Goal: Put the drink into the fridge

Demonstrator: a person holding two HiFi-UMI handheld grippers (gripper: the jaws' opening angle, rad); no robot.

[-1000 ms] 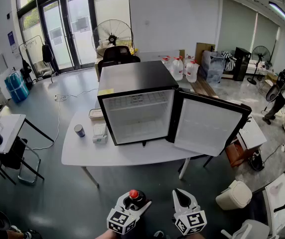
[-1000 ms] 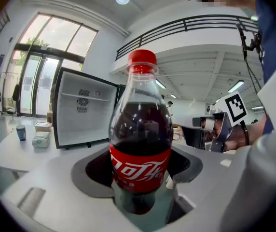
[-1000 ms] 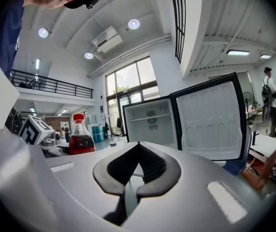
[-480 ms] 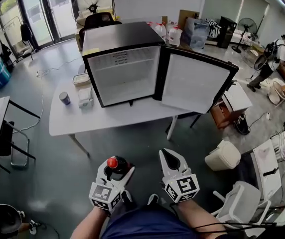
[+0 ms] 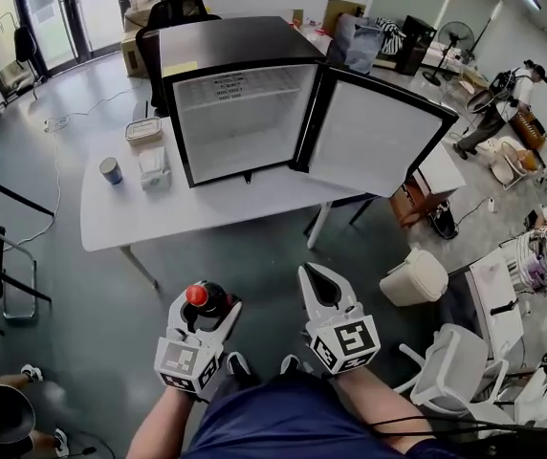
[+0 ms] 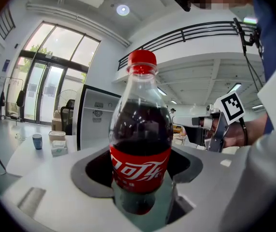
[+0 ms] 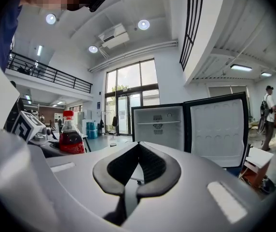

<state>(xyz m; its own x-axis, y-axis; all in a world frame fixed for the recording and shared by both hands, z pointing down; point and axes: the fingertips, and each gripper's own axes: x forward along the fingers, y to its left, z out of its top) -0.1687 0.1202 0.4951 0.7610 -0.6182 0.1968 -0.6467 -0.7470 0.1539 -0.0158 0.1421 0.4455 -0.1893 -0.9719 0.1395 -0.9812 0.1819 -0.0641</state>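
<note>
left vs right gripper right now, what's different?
The left gripper is shut on the cola bottle, which stands upright between its fingers; the right gripper is shut with nothing between its fingers. The left gripper view is mostly filled by the bottle; the right gripper view looks unobstructed at the open fridge. Shared: both are held out in front of the person, short of the table, pointing toward the fridge.

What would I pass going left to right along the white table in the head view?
paper cup → small white box → black fridge → its open door
</note>
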